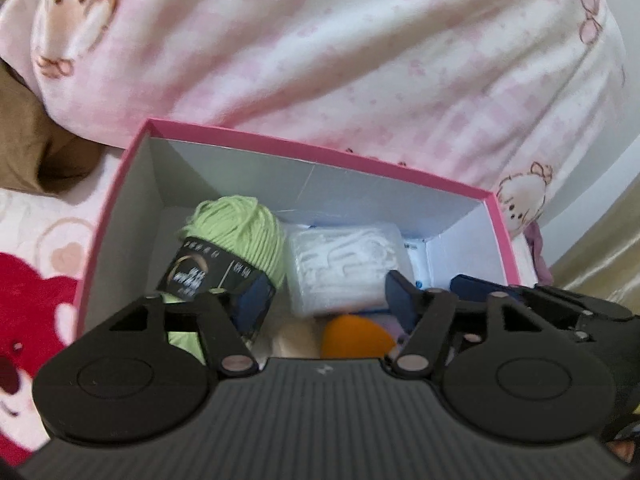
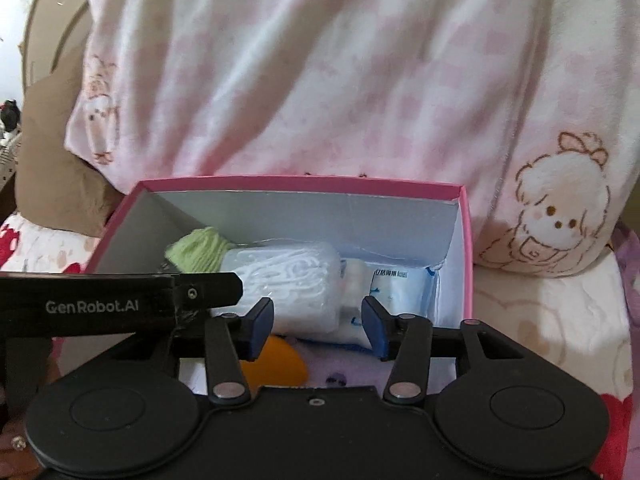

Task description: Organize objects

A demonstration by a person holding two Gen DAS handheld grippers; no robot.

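The open pink cardboard box with white inner walls (image 1: 120, 216) sits on a bed, in front of a pink-and-white checked blanket printed with cartoon animals (image 1: 360, 60) that fills the view from 10 to 2 o'clock. Inside the box, a ball of light green yarn with a black paper label (image 1: 236, 232) lies at the 9 o'clock side, touching a clear plastic pack of white floss picks (image 1: 344, 264) at the centre; a blue-and-white sealed pouch (image 2: 404, 292) lies toward 3 o'clock, and an orange rounded object (image 2: 280, 360) shows at 6 o'clock, half hidden

The left gripper (image 1: 320, 300) hovers over the box with its blue-padded fingers (image 1: 254, 304) spread apart — nothing pressed between them, the yarn just beside the left one. The right gripper (image 2: 316, 328) points down into the box as well, its fingers (image 2: 376, 328) released, gripping nothing, with the floss pack lying past them. The left gripper's black body crosses the right wrist view at 9 o'clock
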